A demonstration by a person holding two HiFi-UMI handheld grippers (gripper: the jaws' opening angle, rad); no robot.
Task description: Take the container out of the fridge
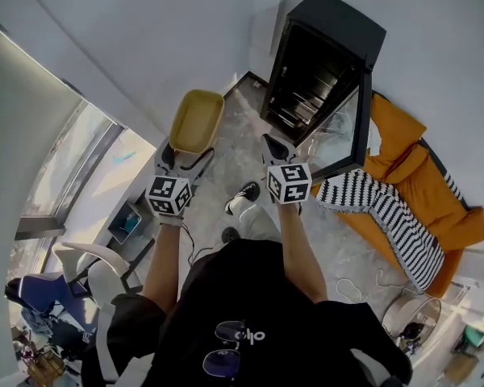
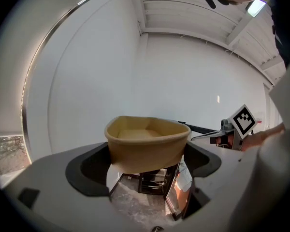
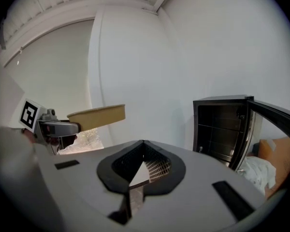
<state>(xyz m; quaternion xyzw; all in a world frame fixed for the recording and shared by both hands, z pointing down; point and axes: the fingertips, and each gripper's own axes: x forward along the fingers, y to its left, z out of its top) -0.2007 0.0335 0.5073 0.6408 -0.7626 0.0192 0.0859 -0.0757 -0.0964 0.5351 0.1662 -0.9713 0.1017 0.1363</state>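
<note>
the left gripper (image 1: pixel 184 156) grips a tan, shallow, round-cornered plastic container (image 1: pixel 196 119) by its near edge. its jaws stand wide, one on each side wall of the tub, as the left gripper view shows (image 2: pixel 147 141). the container hangs in the air, open side up, out of the small black fridge (image 1: pixel 323 63) and well apart from it, off to the fridge's left. in the right gripper view it juts out level from the left gripper, seen side-on (image 3: pixel 97 116).

the right gripper (image 1: pixel 276 147) is pressed closed, its two black pads meeting at a point with nothing between them (image 3: pixel 142 144). it hovers just right of the left one, aimed toward the fridge.

the fridge's glass-fronted door (image 1: pixel 343 135) is swung open to the right, and dark wire shelves show inside. beside the door lies an orange couch (image 1: pixel 419 176) with a black-and-white striped cloth (image 1: pixel 387 212) draped over it. grey speckled stone floor (image 1: pixel 242 135) runs under both grippers.
</note>
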